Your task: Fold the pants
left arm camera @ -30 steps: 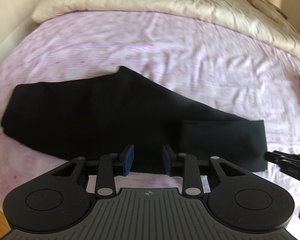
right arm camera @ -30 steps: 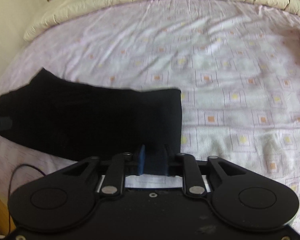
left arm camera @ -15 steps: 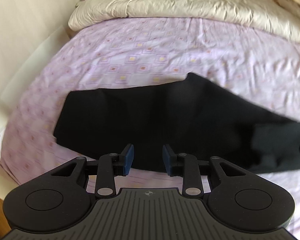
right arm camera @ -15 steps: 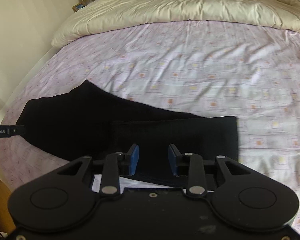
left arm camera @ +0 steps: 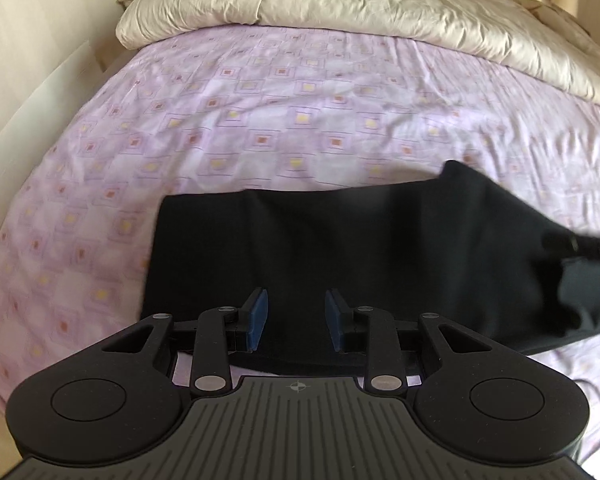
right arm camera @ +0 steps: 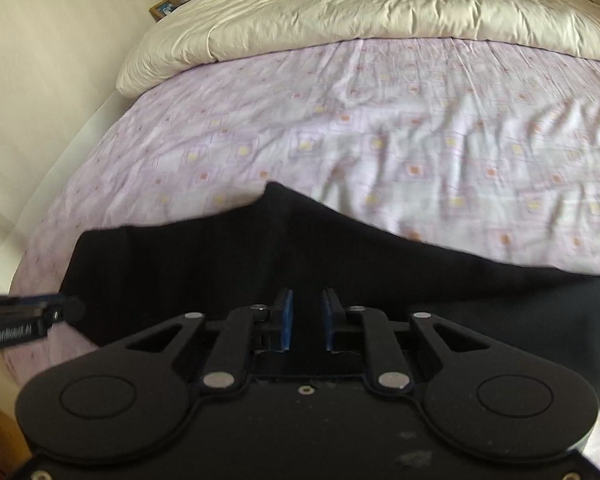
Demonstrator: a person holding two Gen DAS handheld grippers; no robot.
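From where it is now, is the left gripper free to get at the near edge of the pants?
Probably yes. The left gripper hovers open right over the pants, whose near hem runs just below its blue pads, and nothing lies between them.

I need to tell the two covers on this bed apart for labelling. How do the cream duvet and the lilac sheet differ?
The duvet is plain cream; the sheet is lilac with small printed squares. The duvet is thick, puffy and bunched at the far end of the bed; the sheet lies thin and flat over the mattress. The black pants rest on the sheet, not on the duvet. Both are wrinkled.
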